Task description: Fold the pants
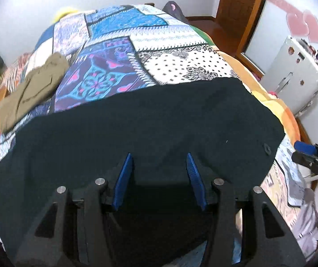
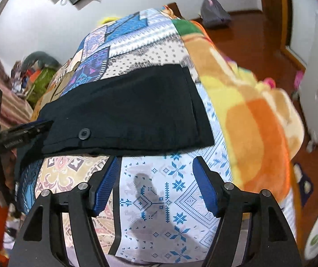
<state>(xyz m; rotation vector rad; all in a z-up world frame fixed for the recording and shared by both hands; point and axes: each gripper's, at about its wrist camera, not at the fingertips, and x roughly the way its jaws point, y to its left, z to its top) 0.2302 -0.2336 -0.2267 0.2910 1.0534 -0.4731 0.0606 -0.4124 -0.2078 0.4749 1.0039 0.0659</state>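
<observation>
Black pants (image 1: pixel 147 115) lie flat across the patchwork bedspread (image 1: pixel 114 51), with a dark button (image 1: pixel 266 148) near their right end. My left gripper (image 1: pixel 159 158) hovers over the pants' near part, jaws open, nothing between the blue pads (image 1: pixel 123 178). In the right wrist view the pants (image 2: pixel 125 111) and button (image 2: pixel 84 133) lie just beyond my right gripper (image 2: pixel 156 162), which stands open over bare bedspread (image 2: pixel 159 200) with nothing held. The left gripper (image 2: pixel 32 129) shows at that view's left edge, touching or just above the pants' edge.
An olive garment (image 1: pixel 32 89) lies on the bed's far left. An orange and yellow blanket (image 2: pixel 247 122) hangs along the bed's right side. Beyond are a wooden floor (image 2: pixel 259 33), a white cabinet (image 1: pixel 296 75) and a grey bag (image 2: pixel 214 11).
</observation>
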